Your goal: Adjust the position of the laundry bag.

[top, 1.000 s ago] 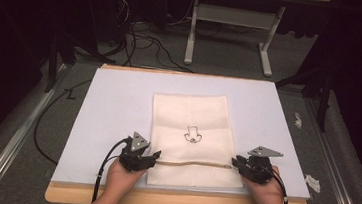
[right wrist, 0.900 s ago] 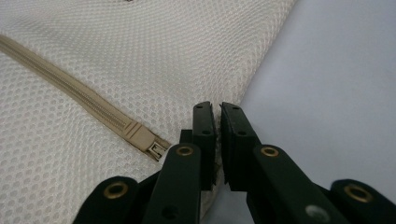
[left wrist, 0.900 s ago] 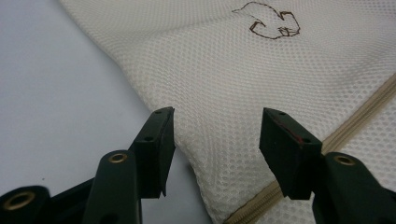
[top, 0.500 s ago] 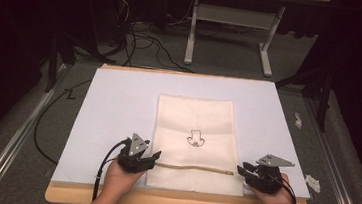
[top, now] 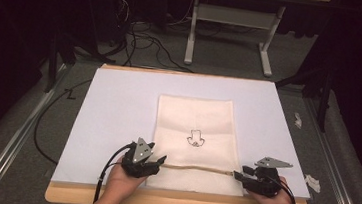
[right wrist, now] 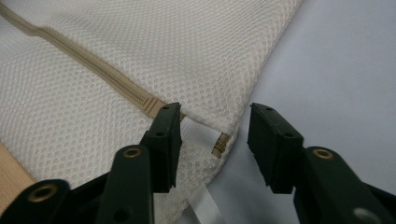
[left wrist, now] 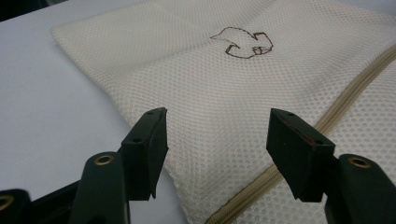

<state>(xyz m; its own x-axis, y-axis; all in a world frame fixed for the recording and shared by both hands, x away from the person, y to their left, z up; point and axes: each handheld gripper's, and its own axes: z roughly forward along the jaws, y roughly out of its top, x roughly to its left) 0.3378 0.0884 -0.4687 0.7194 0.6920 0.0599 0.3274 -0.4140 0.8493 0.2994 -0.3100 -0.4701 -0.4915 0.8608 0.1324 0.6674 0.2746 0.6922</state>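
Mesh bag (top: 193,133) lies flat on the white sheet (top: 118,106) that covers the table, a bit right of centre, long side running away from the person. Its zipper (top: 197,168) runs crossways near the close edge, and the little stitched drawing (top: 196,139) sits just past it. In the high view the left gripper (top: 155,161) is at the zipper's left end and the right gripper (top: 238,176) at its right end. A second back the right one sat further in on the bag; now it's off past the corner, and the bag is a touch further right.

Left gripper view: jaws apart, just been opening, hovering over the mesh with nothing pinched.

Right gripper view: jaws apart too, just been opening, with the bag's corner and the zipper end tab (right wrist: 220,143) loose in between.
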